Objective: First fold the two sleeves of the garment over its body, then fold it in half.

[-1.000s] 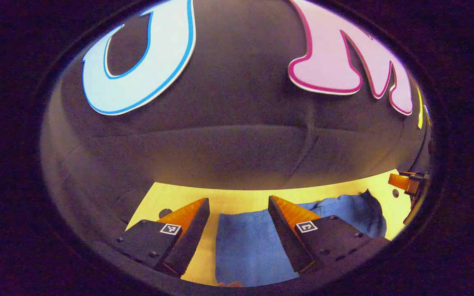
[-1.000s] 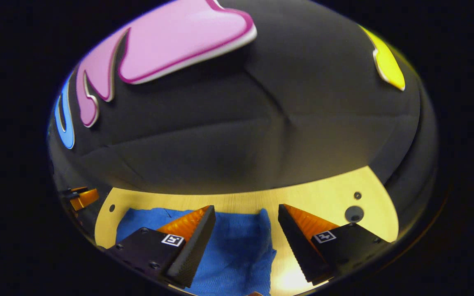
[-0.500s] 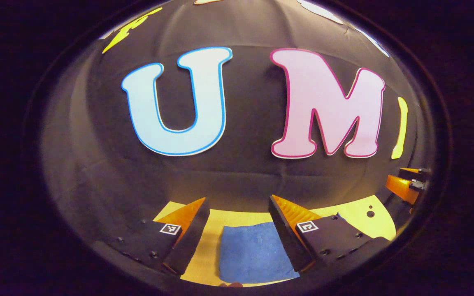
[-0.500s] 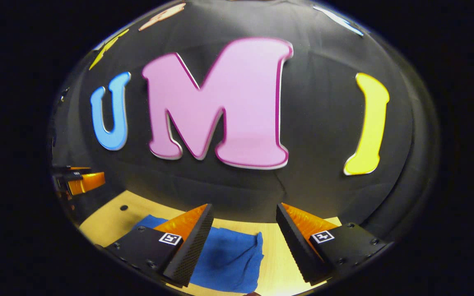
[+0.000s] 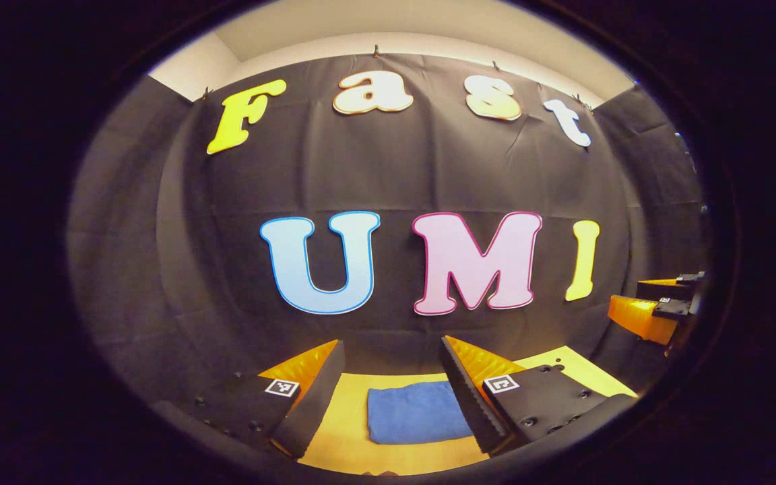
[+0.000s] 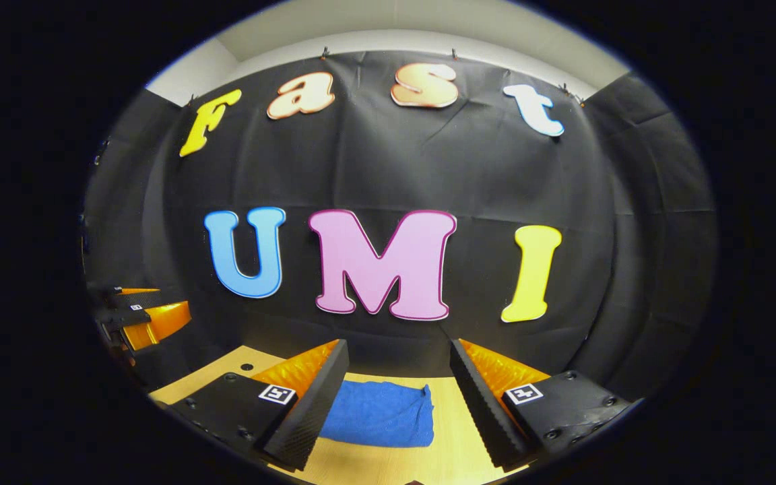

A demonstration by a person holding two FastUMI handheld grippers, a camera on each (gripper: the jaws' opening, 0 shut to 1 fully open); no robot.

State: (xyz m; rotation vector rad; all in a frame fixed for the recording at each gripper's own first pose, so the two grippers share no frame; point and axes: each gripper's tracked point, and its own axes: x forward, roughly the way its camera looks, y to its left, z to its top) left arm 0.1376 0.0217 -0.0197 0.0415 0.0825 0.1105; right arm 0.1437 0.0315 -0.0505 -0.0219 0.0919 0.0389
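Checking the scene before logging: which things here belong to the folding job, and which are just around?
Part of the job: blue garment, folded on the table; left tool, open; right tool, open.

Just around: wooden table; black cloth wall.

At the bottom of the left gripper view I see my left gripper (image 5: 393,377) with its two fingers spread wide, nothing between them. Past them, low in the frame's centre, the blue garment (image 5: 415,412) lies folded into a compact rectangle on the wooden table (image 5: 347,431). The right gripper (image 5: 651,311) sits at the right edge.
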